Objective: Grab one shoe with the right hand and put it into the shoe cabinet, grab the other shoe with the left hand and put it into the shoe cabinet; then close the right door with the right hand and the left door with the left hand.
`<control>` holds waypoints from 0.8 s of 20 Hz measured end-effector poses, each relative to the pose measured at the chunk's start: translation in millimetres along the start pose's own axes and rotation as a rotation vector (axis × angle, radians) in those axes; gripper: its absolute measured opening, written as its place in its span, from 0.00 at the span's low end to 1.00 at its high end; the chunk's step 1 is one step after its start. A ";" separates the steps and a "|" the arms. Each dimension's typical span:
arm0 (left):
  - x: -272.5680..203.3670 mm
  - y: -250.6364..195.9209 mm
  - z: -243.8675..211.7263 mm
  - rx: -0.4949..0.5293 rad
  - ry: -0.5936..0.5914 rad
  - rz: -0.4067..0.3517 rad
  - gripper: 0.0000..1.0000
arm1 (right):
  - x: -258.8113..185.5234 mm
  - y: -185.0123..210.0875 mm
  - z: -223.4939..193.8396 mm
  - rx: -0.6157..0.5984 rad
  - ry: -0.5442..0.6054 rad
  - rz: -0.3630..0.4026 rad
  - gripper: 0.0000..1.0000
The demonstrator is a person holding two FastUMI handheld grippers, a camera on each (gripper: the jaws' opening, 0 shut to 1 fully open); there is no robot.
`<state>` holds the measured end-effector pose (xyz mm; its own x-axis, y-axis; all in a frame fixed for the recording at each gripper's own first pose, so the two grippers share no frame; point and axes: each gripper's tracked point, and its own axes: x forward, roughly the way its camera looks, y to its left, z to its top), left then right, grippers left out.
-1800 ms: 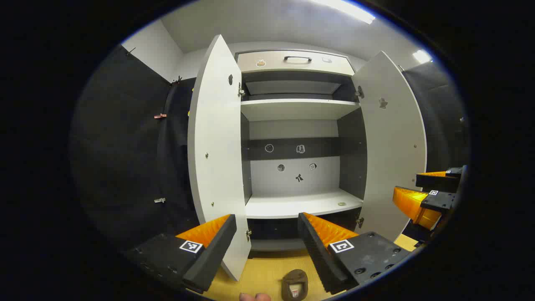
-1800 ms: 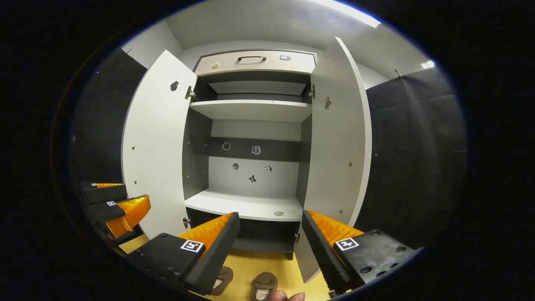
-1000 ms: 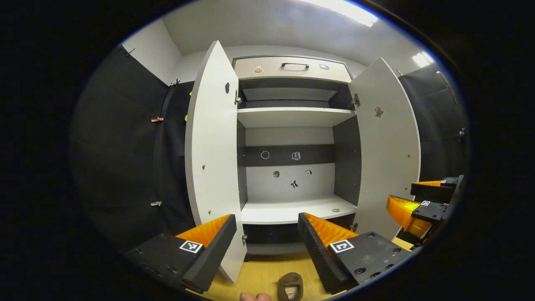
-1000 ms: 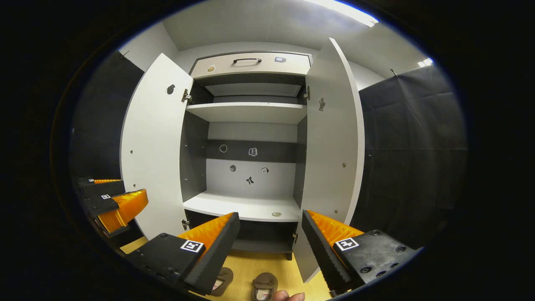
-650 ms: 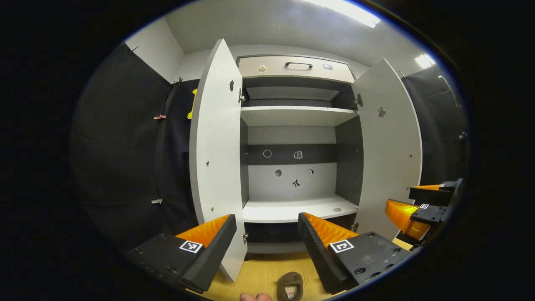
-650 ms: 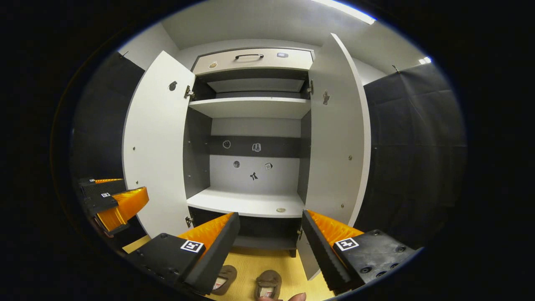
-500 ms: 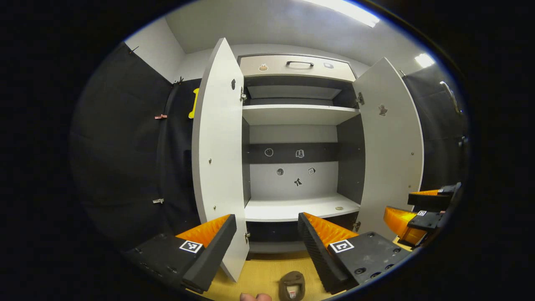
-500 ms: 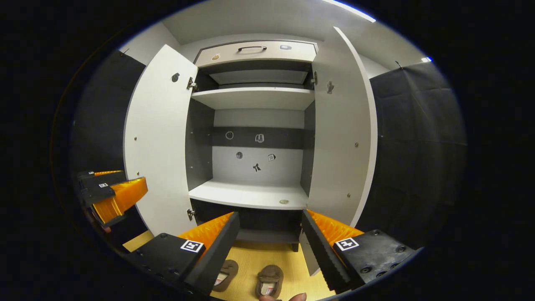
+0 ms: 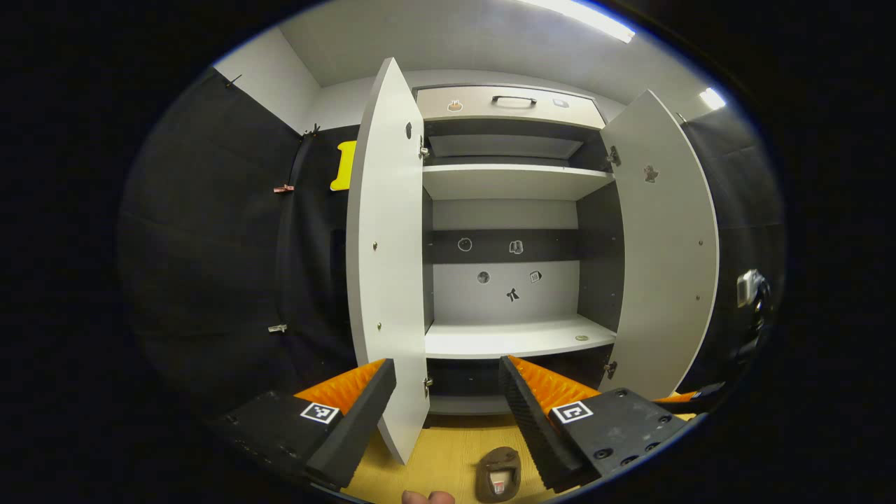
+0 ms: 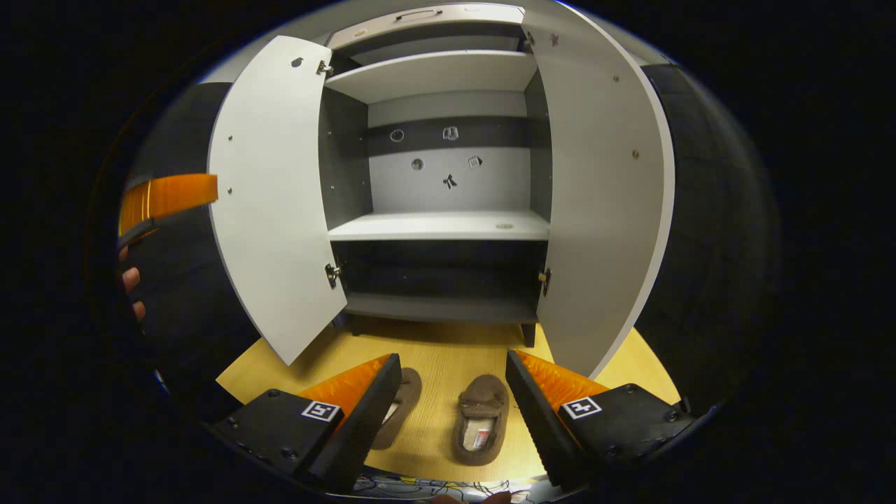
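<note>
In the right gripper view, the left gripper (image 10: 168, 198) shows at the far left edge as an orange finger with the fingertips of the hand (image 10: 131, 287) that holds it just below; from here its opening cannot be told. Next comes the left door (image 10: 269, 196) of the shoe cabinet (image 10: 437, 225), swung wide open, then the bare white shelf (image 10: 448, 225) with the dark lower compartment under it, and then the right door (image 10: 602, 203), also wide open. On the yellow floor (image 10: 448, 350) in front of the cabinet lie two brown shoes side by side: the left shoe (image 10: 397, 413) partly hidden behind the near finger, the right shoe (image 10: 481, 418) in the gap. The right gripper (image 10: 453, 399) hovers above them with its fingers spread wide, holding nothing. In the left gripper view, the left gripper (image 9: 448, 395) is likewise spread wide and holds nothing, facing the open cabinet, with one shoe (image 9: 498, 474) on the floor low between its fingers.
</note>
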<state>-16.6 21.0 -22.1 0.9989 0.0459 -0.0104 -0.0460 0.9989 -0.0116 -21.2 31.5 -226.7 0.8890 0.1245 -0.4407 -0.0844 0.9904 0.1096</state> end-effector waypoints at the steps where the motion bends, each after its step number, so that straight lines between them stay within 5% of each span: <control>1: -0.3 1.2 -2.5 0.010 0.000 0.004 0.95 | 7.4 -0.4 -18.8 0.000 0.043 0.003 0.99; 16: 1.9 3.7 -35.7 0.022 0.065 0.005 0.95 | 108.6 -19.5 -187.1 0.053 0.399 -0.042 0.99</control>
<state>-15.2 24.3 -57.9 0.9958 0.0509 -0.0755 -0.0503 0.9987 0.0106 -7.2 36.9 -443.3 0.6457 0.1076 -0.7560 -0.0186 0.9919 0.1253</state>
